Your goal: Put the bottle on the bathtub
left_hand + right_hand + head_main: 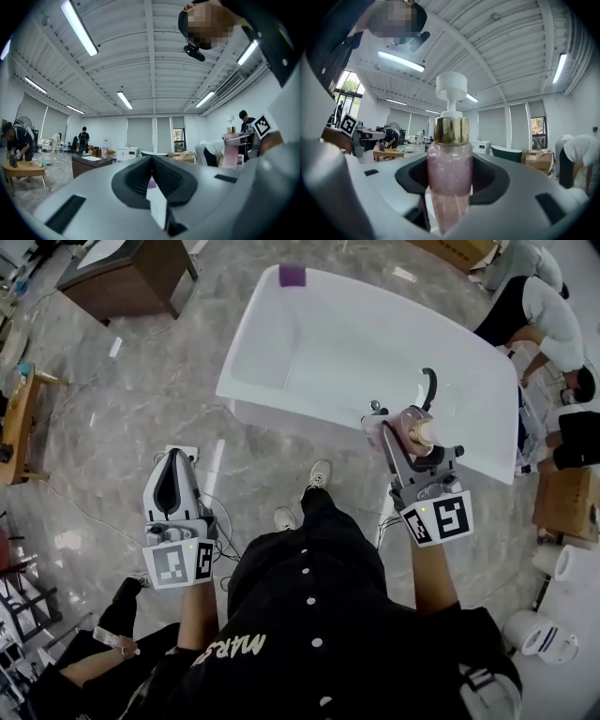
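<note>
A pink bottle [419,432] with a gold collar and white pump stands upright in my right gripper [405,435], which is shut on it, over the near right rim of the white bathtub [281,404]. In the right gripper view the bottle [449,164] fills the gap between the jaws of the right gripper [449,187]. My left gripper [174,459] hangs over the marble floor left of the tub, shut and holding nothing. From the left gripper view its jaws [152,161] meet, and the bottle [230,150] shows far right.
A black faucet [430,385] rises from the tub's near rim beside the bottle. A purple block [292,276] sits on the far rim. Crouching people [544,320] and cartons [565,502] crowd the right; a wooden cabinet [127,277] stands at the back left.
</note>
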A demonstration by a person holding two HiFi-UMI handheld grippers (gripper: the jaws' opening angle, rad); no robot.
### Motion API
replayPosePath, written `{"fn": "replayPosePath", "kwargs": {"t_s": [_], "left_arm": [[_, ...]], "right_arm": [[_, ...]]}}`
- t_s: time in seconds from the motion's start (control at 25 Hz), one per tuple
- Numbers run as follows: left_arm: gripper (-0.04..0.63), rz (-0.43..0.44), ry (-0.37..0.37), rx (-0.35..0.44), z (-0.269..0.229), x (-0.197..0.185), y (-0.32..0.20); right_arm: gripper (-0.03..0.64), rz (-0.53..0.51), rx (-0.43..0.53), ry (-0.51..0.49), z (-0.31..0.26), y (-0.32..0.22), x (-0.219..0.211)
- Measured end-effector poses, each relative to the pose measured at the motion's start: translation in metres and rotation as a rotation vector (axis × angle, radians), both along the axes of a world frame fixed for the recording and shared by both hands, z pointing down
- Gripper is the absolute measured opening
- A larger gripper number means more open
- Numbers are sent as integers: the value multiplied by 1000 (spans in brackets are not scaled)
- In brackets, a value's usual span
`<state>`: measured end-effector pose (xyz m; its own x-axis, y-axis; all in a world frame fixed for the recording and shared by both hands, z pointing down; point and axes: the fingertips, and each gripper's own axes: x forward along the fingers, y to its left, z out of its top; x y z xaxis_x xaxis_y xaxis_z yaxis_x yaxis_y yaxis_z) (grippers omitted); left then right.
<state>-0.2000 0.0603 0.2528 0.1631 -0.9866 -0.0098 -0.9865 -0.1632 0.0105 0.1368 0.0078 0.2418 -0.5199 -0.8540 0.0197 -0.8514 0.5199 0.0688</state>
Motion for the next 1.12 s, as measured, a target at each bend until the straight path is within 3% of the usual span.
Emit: {"fn": "replayPosePath", "kwargs": {"t_s": [0.52,0.72,0.88,1.12], "left_arm": [[11,-39,-13,9,-10,39,-110],[11,-60,-13,-27,-2,54,-133],[11,-119,-25,13,-6,56,-138],[11,-59,2,-125,38,60,-159]], "right_arm": [[215,-115,28,19,-4,-119,12],[215,-169,-4,18,11,-148,6],[215,-239,-47,28,35,-162,-11],[215,-298,-105,44,80,-178,-41]]}}
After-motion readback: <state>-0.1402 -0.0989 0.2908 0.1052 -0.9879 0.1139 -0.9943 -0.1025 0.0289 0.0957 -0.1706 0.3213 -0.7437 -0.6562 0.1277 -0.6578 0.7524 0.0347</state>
